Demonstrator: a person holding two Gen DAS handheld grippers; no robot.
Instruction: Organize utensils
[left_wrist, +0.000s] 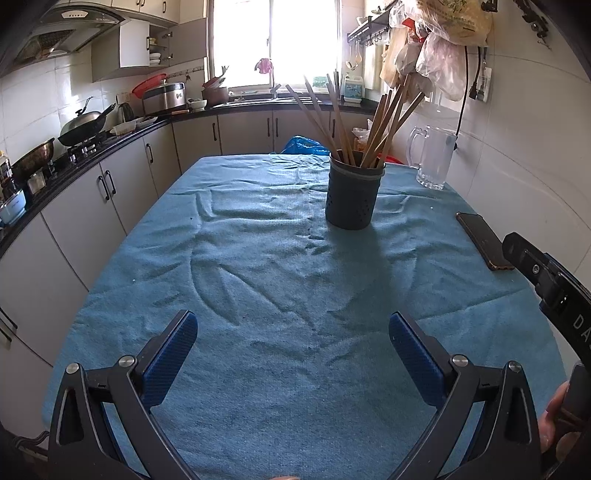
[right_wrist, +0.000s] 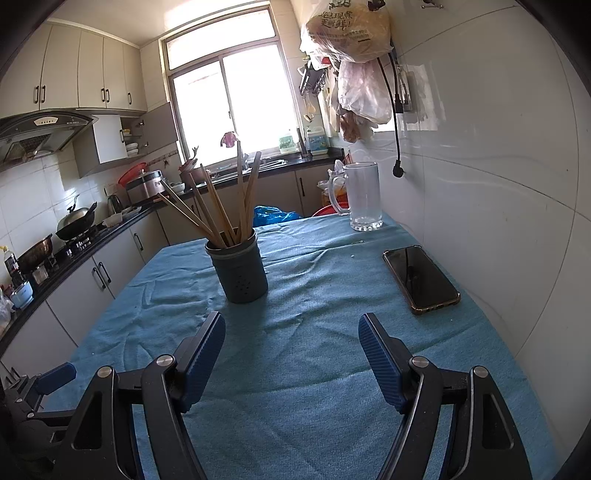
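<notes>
Kitchen table under a blue cloth (left_wrist: 258, 295), seen from both hand-held grippers. The chopsticks (left_wrist: 343, 122) stand fanned out in a dark perforated holder (left_wrist: 351, 195) near the middle of the table; none lie loose on the cloth, so the sorting appears done or nearly so. The left gripper (left_wrist: 293, 332) and right gripper (right_wrist: 291, 339) both hover low over the near end with jaws wide apart and nothing between them, well short of the holder.

Should a stick need straightening, pinch one shaft well above the holder's rim and steady the holder, since the sticks lean against each other and may shift together.

The right view shows the whole phone (right_wrist: 421, 278) and the full glass mug (right_wrist: 362, 195) by the wall. The left view shows the right gripper's side and, probably, fingers (left_wrist: 554, 417) on its handle.
</notes>
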